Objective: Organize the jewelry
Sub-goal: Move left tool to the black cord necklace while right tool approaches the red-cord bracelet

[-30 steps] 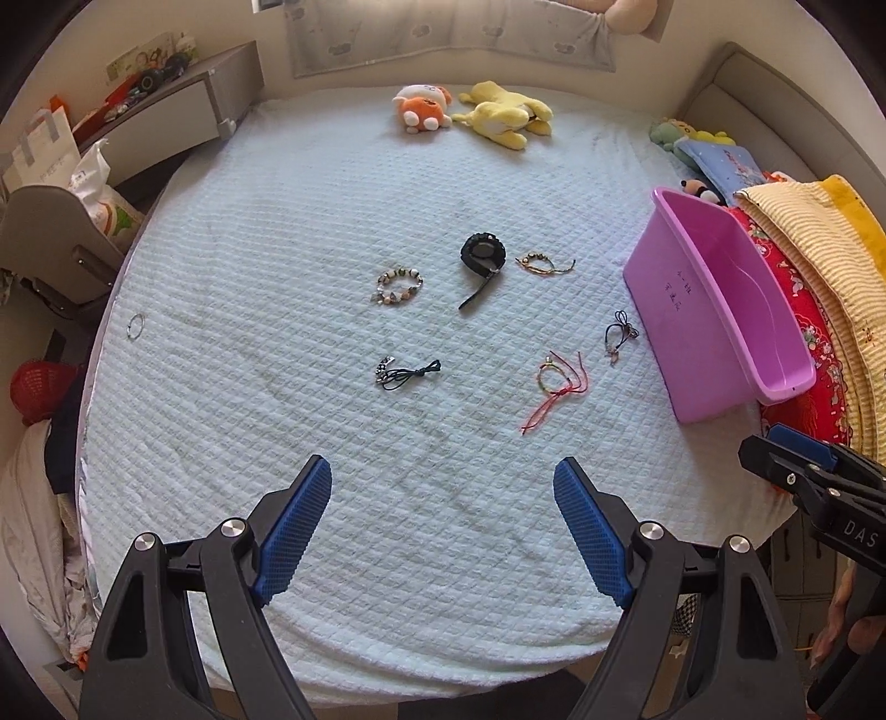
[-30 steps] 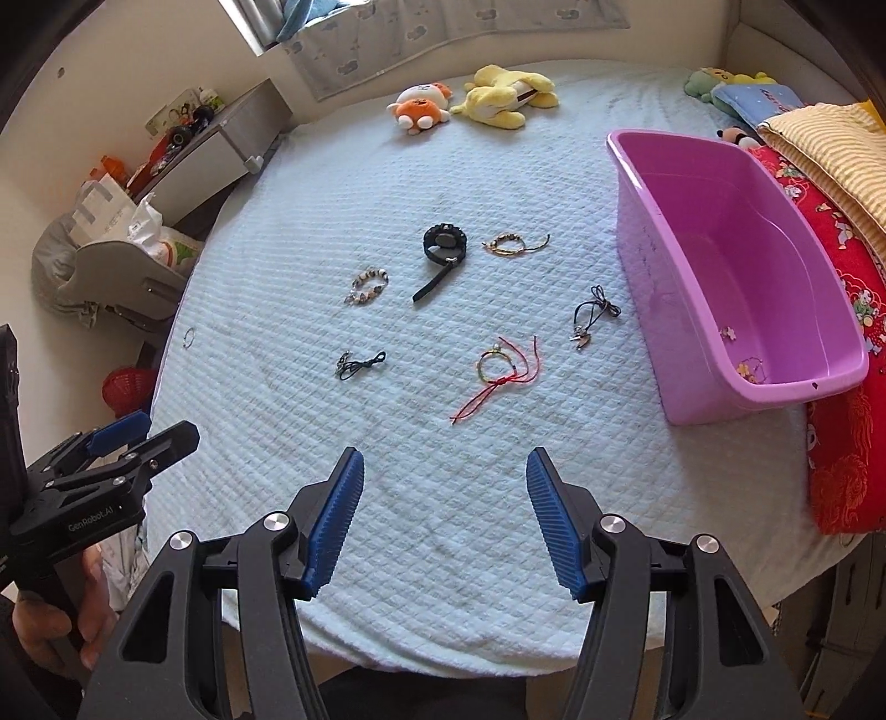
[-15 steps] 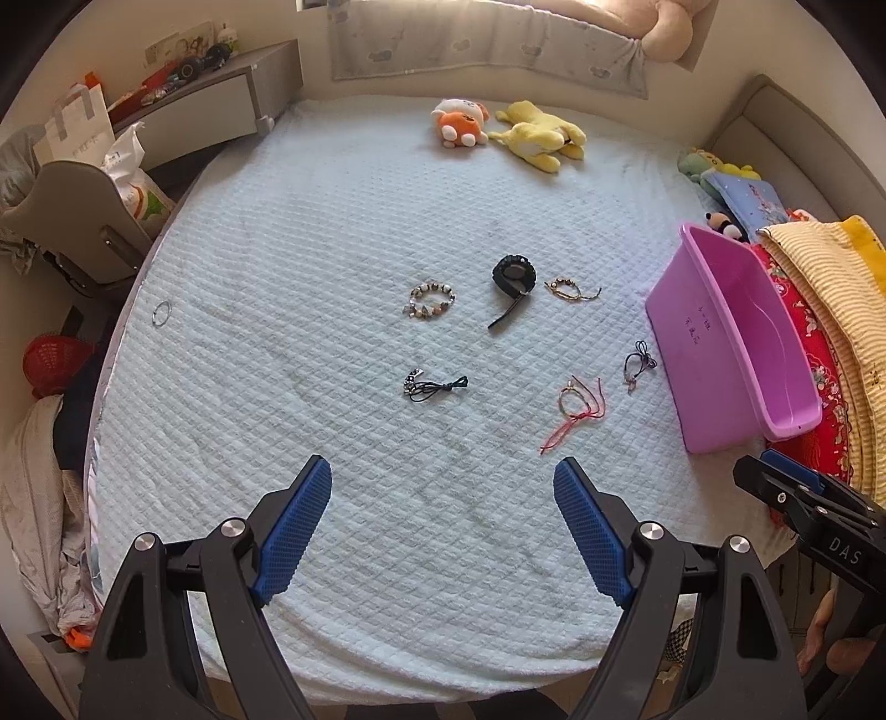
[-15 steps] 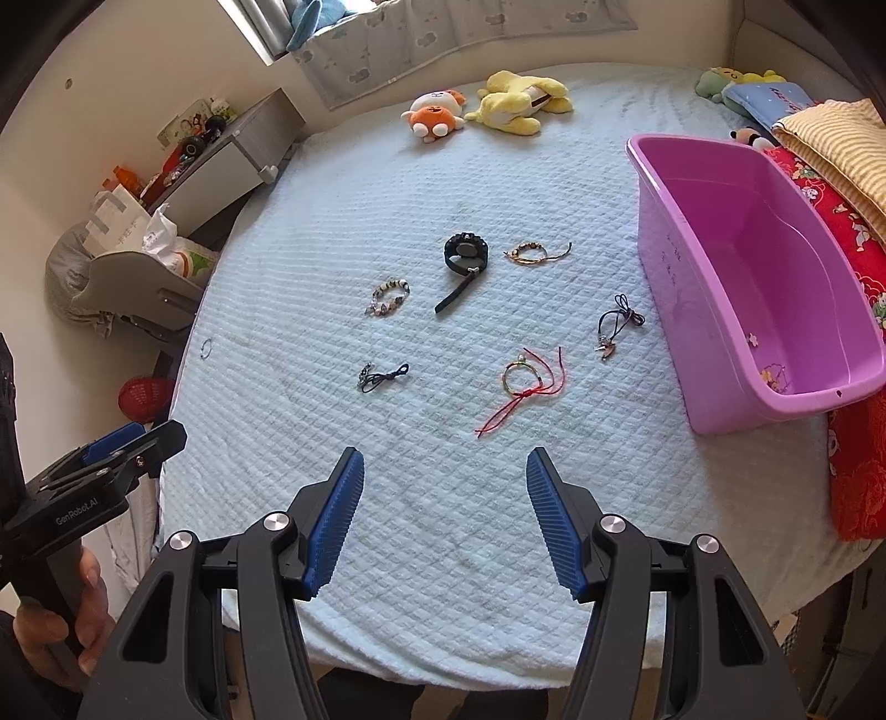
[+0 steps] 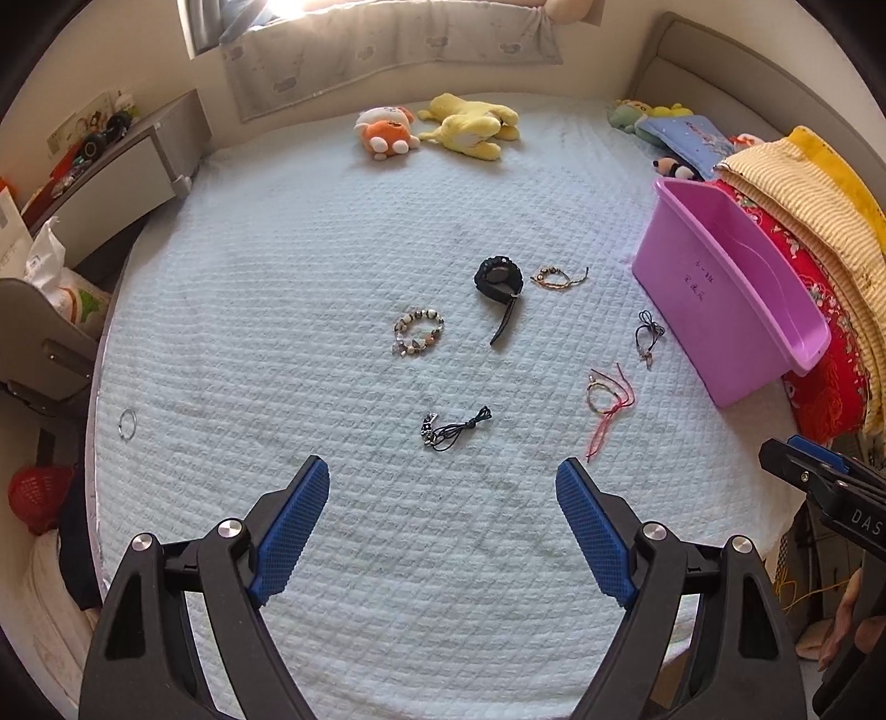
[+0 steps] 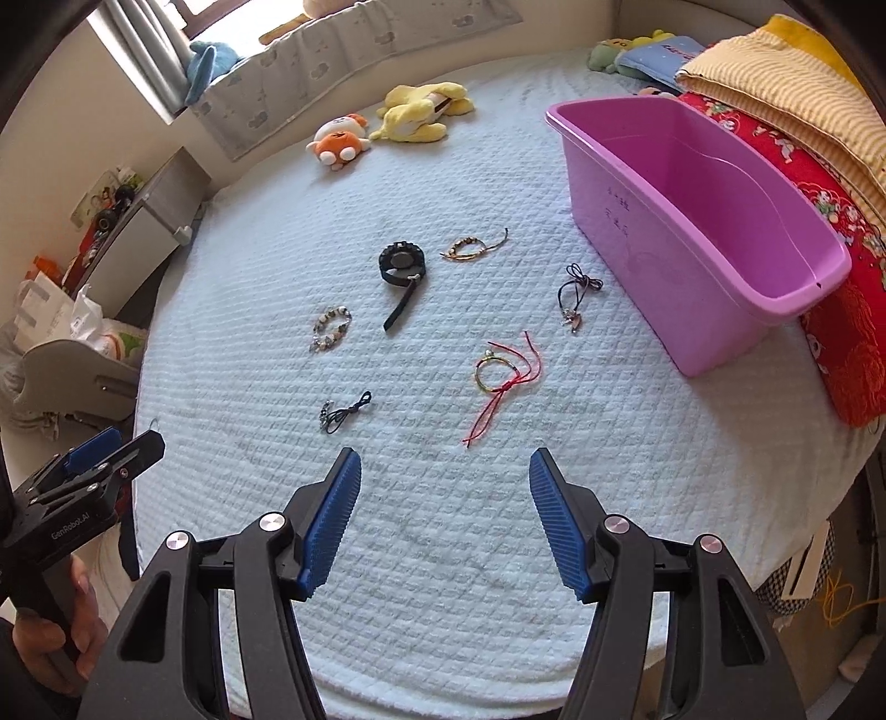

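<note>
Right wrist view: six pieces lie loose on the quilt (image 6: pixel 443 554), among them the black watch (image 6: pixel 402 265) and red-cord bracelet (image 6: pixel 501 376), beside the pink bin (image 6: pixel 720 310). Right gripper (image 6: pixel 444 471) and left gripper (image 5: pixel 443 482) hover spread, holding nothing. Sorting looks barely begun.

Bed (image 5: pixel 332 249) with pale quilted cover fills the room; cream walls (image 6: pixel 66 127), grey padded headboard (image 5: pixel 692 72). Daylight through window (image 6: pixel 183 33) at far side. Grey bedside cabinet (image 5: pixel 111 183) left, cluttered.
</note>
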A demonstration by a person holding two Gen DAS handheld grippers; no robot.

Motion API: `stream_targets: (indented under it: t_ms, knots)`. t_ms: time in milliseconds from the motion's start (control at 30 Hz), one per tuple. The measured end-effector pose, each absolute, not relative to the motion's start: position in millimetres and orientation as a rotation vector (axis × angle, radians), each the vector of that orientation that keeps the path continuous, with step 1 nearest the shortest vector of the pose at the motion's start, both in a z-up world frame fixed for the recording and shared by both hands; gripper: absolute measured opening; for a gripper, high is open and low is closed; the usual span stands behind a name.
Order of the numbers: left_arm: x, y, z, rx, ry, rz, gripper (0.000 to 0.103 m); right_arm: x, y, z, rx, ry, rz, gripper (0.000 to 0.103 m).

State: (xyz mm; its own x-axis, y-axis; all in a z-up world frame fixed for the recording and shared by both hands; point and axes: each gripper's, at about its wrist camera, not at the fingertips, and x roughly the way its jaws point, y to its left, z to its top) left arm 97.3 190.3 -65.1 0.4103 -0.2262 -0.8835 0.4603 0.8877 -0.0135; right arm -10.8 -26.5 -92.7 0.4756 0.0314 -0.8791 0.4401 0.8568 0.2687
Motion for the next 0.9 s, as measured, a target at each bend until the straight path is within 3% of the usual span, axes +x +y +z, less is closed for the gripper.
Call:
stream_targets:
  t_ms: [600,900]
  knots:
    - [128,142,-218,0.236,0.913,-0.459,0.085,33,-43,-241,0.351,0.97,-0.322,0.062]
    - [143,141,-260,0.238,0.935,-0.408,0.085,55,-60,-283,0.377,0.967,-0.329,0.062]
